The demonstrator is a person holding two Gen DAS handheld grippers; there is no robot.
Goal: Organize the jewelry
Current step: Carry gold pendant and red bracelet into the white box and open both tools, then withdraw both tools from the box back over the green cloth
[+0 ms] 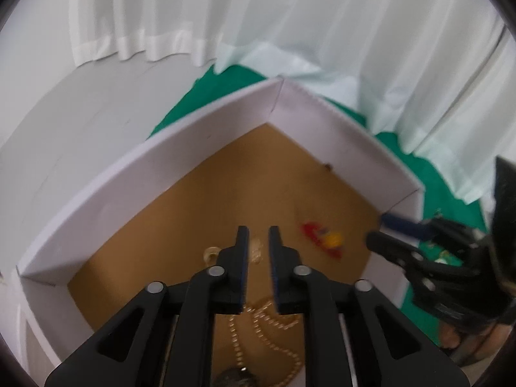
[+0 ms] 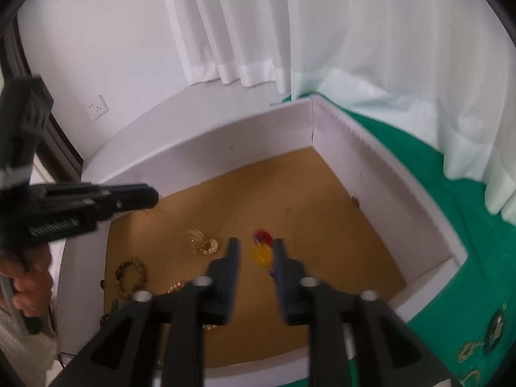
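Observation:
A white-walled box [image 1: 200,129] with a brown floor sits on a green cloth; it also shows in the right wrist view [image 2: 380,161]. My left gripper [image 1: 258,232] is open and empty above the box floor, over a gold bead necklace [image 1: 261,329] and a pale gold piece [image 1: 211,254]. My right gripper [image 2: 256,245] is open and empty above a red and yellow ornament [image 2: 262,246], also seen in the left wrist view [image 1: 322,240]. A gold earring cluster [image 2: 203,243] and a brown bead bracelet [image 2: 130,274] lie on the box floor.
The green cloth [image 2: 477,242] carries loose gold and green jewelry [image 2: 483,338] to the right of the box. White curtains [image 2: 371,32] hang behind. A wall socket [image 2: 98,107] is at the left. The other gripper shows in each view's edge.

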